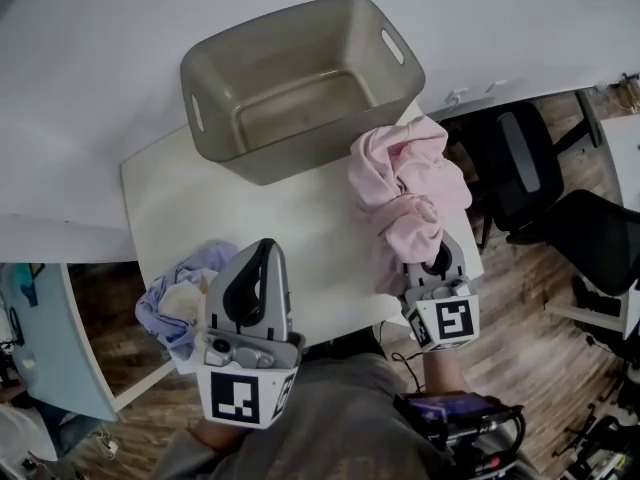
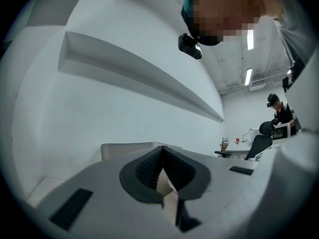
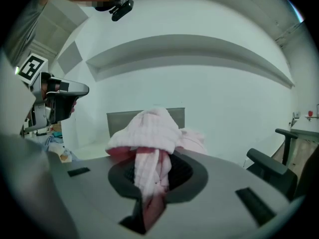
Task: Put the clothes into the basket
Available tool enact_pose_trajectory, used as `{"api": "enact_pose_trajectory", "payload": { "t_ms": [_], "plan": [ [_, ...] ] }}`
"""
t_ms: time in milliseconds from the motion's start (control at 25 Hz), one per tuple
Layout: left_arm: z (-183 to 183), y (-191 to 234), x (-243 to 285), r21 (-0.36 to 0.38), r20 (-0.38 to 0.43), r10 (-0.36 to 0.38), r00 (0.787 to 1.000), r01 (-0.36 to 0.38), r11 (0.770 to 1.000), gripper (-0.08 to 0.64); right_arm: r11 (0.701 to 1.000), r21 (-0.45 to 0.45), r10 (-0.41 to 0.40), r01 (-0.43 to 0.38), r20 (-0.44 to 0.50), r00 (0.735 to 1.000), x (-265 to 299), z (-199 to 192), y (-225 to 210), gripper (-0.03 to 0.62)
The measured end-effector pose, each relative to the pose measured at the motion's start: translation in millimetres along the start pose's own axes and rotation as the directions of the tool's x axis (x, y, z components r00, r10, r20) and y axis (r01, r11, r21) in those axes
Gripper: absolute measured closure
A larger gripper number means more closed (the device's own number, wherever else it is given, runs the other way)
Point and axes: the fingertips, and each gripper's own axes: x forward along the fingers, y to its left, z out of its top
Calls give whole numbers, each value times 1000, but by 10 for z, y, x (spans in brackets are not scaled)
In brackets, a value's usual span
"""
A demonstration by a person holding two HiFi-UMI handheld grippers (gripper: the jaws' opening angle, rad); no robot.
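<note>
Starting at the left edge, a lavender-blue garment (image 1: 175, 303) sits bunched at the near-left corner of the white worktop (image 1: 290, 248), untouched and well outside the basket. Right beside it hangs the left hand-held gripper (image 1: 260, 250), and its own view shows the jaws drawn together at the tips with no cloth between them, so that one is carrying nothing. Moving to the middle, the grey basket (image 1: 310, 163) stands on the far side of the worktop with its handle slots at each end, and from above its floor looks bare: nothing has gone in yet. Now to the right, where the action is! The right hand-held gripper (image 1: 437, 260) is clamped narrow on a pink garment (image 1: 405, 193), a fold of pink cloth pinched between the pads (image 3: 149, 183). The rest of the cloth bulges ahead of the jaws, with its far end just beside the basket's near-right corner. Off beyond the worktop's right edge stands a dark office chair (image 1: 530, 168). This reads as the pick-up of the first piece. Next, the bundle needs carrying up and over the near rim before the jaws release, high enough that trailing cloth doesn't snag the wall.
</note>
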Motion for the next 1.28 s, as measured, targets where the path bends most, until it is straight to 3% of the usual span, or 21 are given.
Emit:
{"api": "enact_pose_trajectory", "payload": {
  "t_ms": [520, 800, 1040, 1280],
  "plan": [
    [445, 11, -473, -1, 99, 29, 995, -29, 1000, 551, 1000, 5, -7, 6, 267, 964, -446, 1233, 94, 531],
    [763, 109, -592, 4, 178, 50, 983, -52, 999, 551, 999, -15, 51, -49, 442, 895, -522, 2205, 272, 531],
    [968, 417, -625, 6, 220, 120, 968, -125, 992, 551, 994, -52, 109, -97, 547, 830, -340, 2919, 474, 531],
    [925, 732, -518, -2, 195, 206, 959, -209, 978, 551, 982, -86, 187, -167, 537, 823, 236, 3104, 660, 531]
  ]
}}
